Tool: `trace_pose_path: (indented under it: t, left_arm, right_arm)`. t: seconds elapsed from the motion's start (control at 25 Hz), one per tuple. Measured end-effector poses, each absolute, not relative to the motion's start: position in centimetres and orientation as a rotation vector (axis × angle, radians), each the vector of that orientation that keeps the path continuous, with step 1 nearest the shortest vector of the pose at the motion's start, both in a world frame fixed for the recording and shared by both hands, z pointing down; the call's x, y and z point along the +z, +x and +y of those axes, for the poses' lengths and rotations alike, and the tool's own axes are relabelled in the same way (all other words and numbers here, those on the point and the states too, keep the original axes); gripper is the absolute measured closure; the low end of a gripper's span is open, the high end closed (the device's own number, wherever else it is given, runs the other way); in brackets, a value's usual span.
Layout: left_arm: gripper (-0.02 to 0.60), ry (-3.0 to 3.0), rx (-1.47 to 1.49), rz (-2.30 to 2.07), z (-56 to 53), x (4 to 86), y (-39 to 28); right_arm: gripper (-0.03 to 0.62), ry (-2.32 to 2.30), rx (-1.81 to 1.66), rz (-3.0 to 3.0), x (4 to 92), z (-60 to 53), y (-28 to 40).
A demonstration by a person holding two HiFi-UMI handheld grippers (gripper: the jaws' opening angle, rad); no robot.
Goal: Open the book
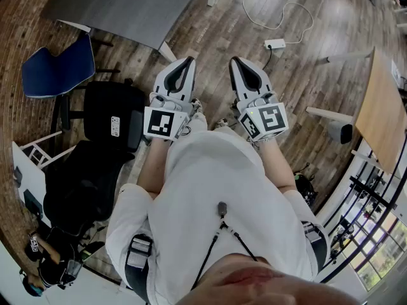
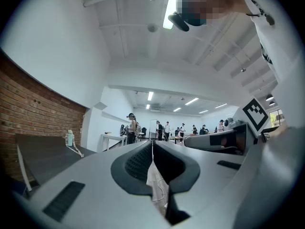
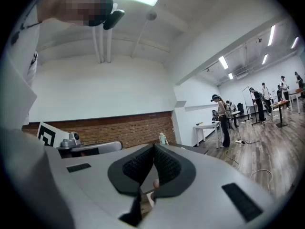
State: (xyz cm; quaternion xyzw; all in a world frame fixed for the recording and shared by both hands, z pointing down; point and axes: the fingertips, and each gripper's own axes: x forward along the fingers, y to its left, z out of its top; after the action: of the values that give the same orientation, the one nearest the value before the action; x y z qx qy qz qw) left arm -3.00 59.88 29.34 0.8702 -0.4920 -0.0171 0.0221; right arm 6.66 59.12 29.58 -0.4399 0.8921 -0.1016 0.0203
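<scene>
Head view, left gripper [image 1: 186, 62] and right gripper [image 1: 237, 62] side by side above wood-plank floor [image 1: 210, 37], grey table [image 1: 127, 5] beyond, left gripper view, jaws pressed together, empty, brick wall [image 2: 33, 109] left, right gripper view, jaws likewise together, empty, book in no view

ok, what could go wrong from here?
1. No book shows in any view. The left hand-held gripper and right hand-held gripper are both shut and held at the torso, so the person must find the book and open a gripper first.
2. A corded power strip lies on the floor just ahead: a likely trip or snag if the person steps forward.
3. A black chair stands close on the left and could block a turn.
</scene>
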Motion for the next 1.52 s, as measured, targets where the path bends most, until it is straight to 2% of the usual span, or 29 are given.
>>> trace_pose_path:
  t: [0.2,0.96,1.28,1.52]
  left_arm:
    - [0.554,2.676,-0.089,-1.562,64.7,28.7,0.9]
    - [0.554,2.658,-0.114,-1.604,74.2,28.6,7.3]
    - [0.554,2.678,-0.103,-1.594,72.1,28.7,7.7]
    - [0.554,2.69,-0.111,-1.565,65.6,29.2,7.3]
  right_arm:
    - [0.559,-1.337,-0.296,2.789,29.2,63.0,10.4]
    - [0.558,-1.317,-0.22,2.788,27.9,72.8,17.3]
    - [0.557,-1.294,-0.245,2.801,28.5,71.0,17.0]
    - [0.557,-1.334,-0.263,2.809,29.2,64.8,16.5]
